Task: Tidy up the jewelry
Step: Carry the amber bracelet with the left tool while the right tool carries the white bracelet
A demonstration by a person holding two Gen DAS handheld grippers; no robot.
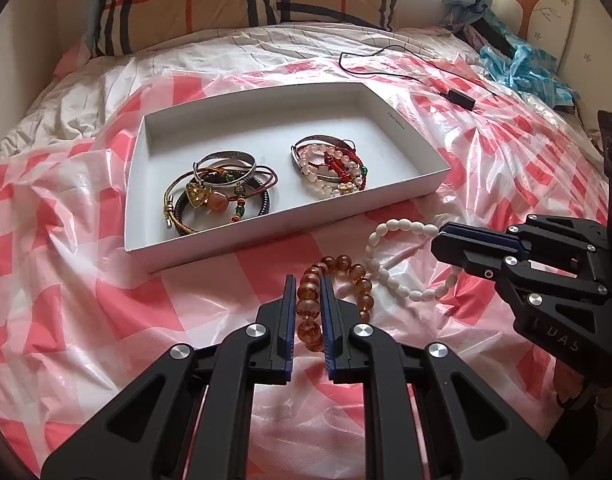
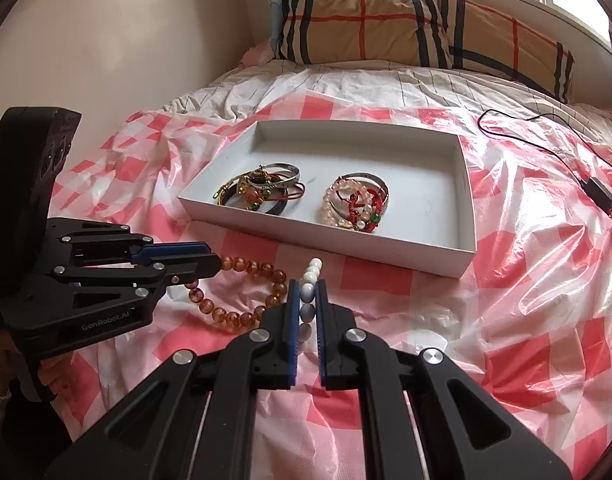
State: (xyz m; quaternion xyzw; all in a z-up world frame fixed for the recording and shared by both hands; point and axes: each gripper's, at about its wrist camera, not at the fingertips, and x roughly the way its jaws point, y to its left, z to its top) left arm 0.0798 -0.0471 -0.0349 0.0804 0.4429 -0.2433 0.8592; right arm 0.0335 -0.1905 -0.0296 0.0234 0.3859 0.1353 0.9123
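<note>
A white shallow box (image 1: 418,188) (image 2: 464,248) lies on the bed and holds two heaps of bracelets (image 1: 222,192) (image 1: 330,168). In front of it lie an amber bead bracelet (image 1: 354,276) (image 2: 242,266) and a white bead bracelet (image 1: 394,230) (image 2: 312,270). My left gripper (image 1: 308,280) (image 2: 216,262) is shut on the near side of the amber bracelet. My right gripper (image 2: 306,284) (image 1: 436,240) is shut on the white bracelet. Both bracelets still rest on the sheet.
The bed is covered by a crinkled red-and-white checked plastic sheet (image 1: 86,300). A plaid pillow (image 2: 386,28) lies at the back. A black cable with a small adapter (image 2: 598,194) lies to the right. Blue plastic (image 1: 522,68) lies far right.
</note>
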